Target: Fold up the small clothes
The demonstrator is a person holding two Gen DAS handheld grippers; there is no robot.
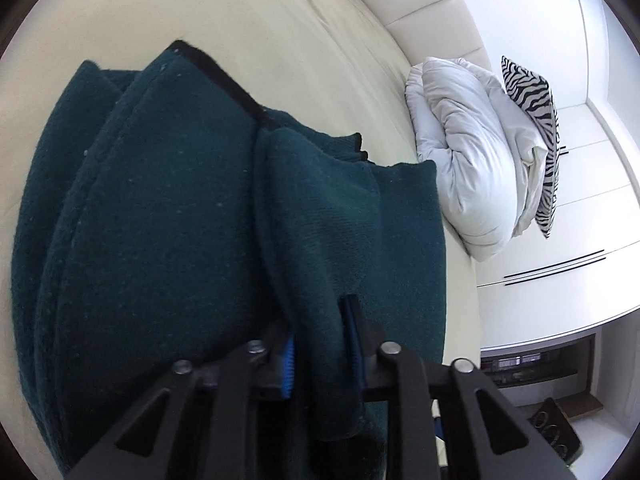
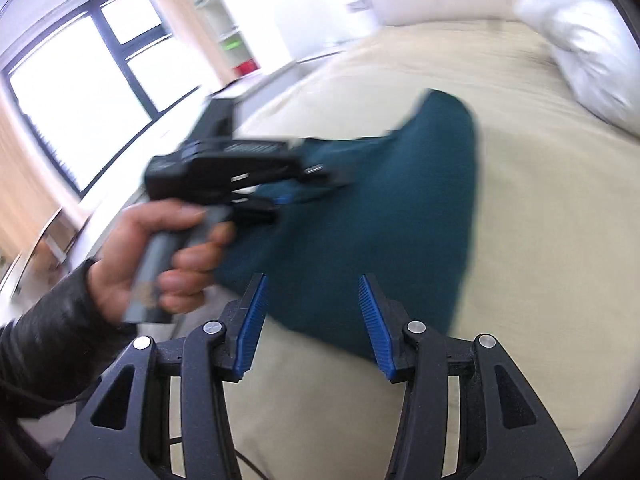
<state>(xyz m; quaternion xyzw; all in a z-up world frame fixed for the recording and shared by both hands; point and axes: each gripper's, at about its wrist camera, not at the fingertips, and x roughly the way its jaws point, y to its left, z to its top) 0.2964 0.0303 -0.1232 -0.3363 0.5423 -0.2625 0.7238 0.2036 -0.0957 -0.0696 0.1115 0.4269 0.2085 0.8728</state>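
A dark teal knit garment (image 1: 160,220) with a black trimmed edge lies folded in layers on the cream bed sheet (image 1: 240,20). My left gripper (image 1: 320,344) is shut on a fold of it, and the cloth bunches between the blue pads (image 1: 289,364). The right wrist view is motion-blurred; there the garment (image 2: 380,200) spreads across the middle of the bed, and a person's hand (image 2: 160,248) holds the left gripper (image 2: 288,200) at its left edge. My right gripper (image 2: 312,280) stands open over the garment's near edge, and its pads grip nothing.
A bunched white duvet (image 1: 472,160) and a zebra-striped pillow (image 1: 528,92) lie at the head of the bed. White wardrobe doors (image 1: 580,220) stand beyond them. A large window (image 2: 80,80) and shelves are off the bed's left side. Bare sheet (image 2: 540,240) surrounds the garment.
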